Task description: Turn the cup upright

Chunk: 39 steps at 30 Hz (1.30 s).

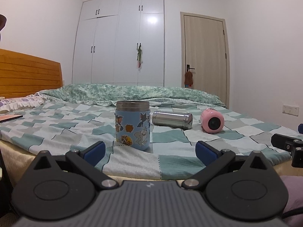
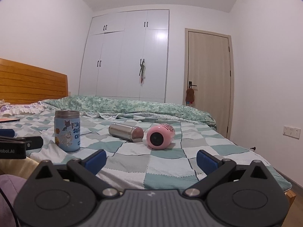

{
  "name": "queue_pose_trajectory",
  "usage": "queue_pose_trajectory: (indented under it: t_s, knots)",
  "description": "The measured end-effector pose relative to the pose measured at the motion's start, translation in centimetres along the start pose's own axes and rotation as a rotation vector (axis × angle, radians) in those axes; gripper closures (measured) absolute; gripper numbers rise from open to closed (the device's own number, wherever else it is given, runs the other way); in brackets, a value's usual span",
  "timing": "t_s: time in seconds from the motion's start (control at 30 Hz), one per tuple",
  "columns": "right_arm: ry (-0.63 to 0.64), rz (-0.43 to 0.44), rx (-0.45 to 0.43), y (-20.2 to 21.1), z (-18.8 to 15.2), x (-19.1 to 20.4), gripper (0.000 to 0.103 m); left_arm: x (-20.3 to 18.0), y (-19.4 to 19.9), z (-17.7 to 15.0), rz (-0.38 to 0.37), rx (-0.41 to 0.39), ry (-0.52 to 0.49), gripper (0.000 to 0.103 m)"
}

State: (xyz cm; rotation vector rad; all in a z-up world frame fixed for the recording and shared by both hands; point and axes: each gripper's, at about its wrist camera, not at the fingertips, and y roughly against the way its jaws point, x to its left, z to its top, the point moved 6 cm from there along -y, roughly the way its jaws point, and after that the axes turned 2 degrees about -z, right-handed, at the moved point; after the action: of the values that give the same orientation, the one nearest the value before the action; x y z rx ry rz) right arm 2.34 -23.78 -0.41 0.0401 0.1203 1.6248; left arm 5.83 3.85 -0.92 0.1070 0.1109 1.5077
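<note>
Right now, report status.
Left gripper and right gripper open, empty. Blue cup upright; steel cup, pink cup lying down. Nothing blocking.

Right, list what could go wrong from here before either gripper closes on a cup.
1. The steel cup and pink cup lie on their sides close together; reaching for one could nudge the other into rolling.
2. The checked bedspread is soft and wrinkled, so a righted cup may tip again.
3. The cartoon-sticker cup already stands right before the open left gripper; a forward sweep might knock it over. The right gripper is open too.
</note>
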Motion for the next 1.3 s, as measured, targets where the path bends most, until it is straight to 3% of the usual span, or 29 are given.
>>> queue_pose_trajectory:
  t_s: [1.3]
  knots:
    - [-0.002,-0.002,-0.009,0.17,0.02,-0.01,0.001,-0.46,0.69,0.20,-0.019,-0.031,-0.016,0.000]
